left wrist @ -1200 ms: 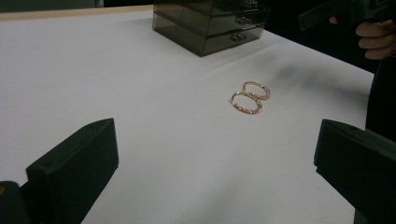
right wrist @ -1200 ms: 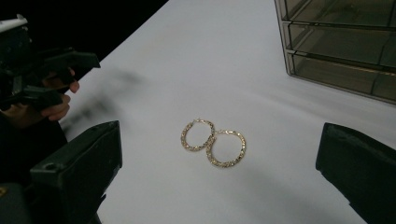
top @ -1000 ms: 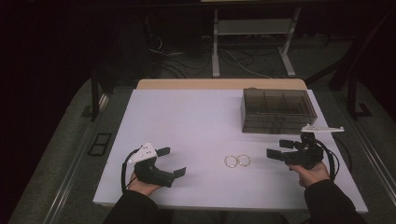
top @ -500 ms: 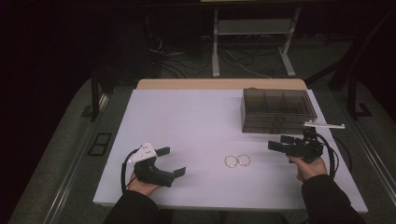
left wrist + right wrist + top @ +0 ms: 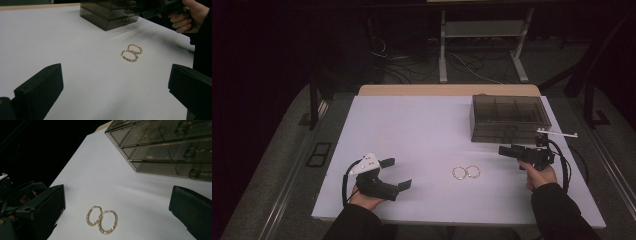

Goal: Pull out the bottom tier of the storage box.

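Approach step, nothing picked up yet. Two gold hoop earrings (image 5: 466, 173) lie flat on the white table (image 5: 422, 130), low centre of the high view, rims touching or slightly overlapped. Hard to tell which from the right gripper view, where they sit bottom centre (image 5: 102, 219).

Right gripper (image 5: 508, 150) is at mid right of the high view, nose aimed left toward the earrings, near them but not over them. Jaws wide open, holding nothing, touching nothing. Left gripper (image 5: 394, 174) sits lower left, well apart from the earrings, jaws also wide open and empty; its view has the earrings at centre right (image 5: 131, 52).

Smoked plastic drawer box (image 5: 508, 118) stands upper right of the table, drawers look closed, knobs facing the person.

My read: the right gripper goes for the pick. Next move needs it lowered until the jaw tips straddle one hoop's rim, then a close on the thin wire. Flat hoops give little to grab, and the pair may drag together.
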`<action>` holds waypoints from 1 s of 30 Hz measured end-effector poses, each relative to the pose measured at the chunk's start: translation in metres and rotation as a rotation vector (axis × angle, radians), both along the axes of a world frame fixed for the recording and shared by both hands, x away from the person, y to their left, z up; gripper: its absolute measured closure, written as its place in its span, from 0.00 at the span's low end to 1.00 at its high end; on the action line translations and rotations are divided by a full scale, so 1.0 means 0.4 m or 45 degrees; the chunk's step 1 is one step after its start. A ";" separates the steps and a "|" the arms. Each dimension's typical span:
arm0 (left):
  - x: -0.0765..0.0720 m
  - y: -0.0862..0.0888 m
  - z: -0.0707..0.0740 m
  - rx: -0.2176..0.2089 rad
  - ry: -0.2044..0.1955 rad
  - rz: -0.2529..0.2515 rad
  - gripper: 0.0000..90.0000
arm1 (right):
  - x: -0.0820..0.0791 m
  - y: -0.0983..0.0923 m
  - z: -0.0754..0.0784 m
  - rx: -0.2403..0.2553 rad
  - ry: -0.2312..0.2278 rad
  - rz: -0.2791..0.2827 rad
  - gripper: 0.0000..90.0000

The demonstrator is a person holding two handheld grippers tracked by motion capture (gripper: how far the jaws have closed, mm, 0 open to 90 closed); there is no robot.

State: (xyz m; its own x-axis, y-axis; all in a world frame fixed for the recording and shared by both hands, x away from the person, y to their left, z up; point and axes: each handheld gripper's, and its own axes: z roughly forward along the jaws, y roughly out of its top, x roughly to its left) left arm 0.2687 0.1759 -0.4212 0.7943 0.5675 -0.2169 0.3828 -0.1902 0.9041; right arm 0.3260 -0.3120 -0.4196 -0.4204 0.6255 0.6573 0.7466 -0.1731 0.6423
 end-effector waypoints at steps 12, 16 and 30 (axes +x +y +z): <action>-0.001 -0.002 0.001 -0.003 -0.003 -0.004 0.00 | 0.017 -0.016 -0.048 0.119 0.085 -0.083 0.00; -0.001 -0.002 0.001 -0.002 -0.007 -0.012 0.00 | 0.021 -0.021 -0.061 0.182 0.115 -0.109 0.00; -0.001 -0.003 0.001 0.004 -0.012 -0.007 0.00 | 0.026 -0.047 -0.070 0.311 0.171 -0.283 0.00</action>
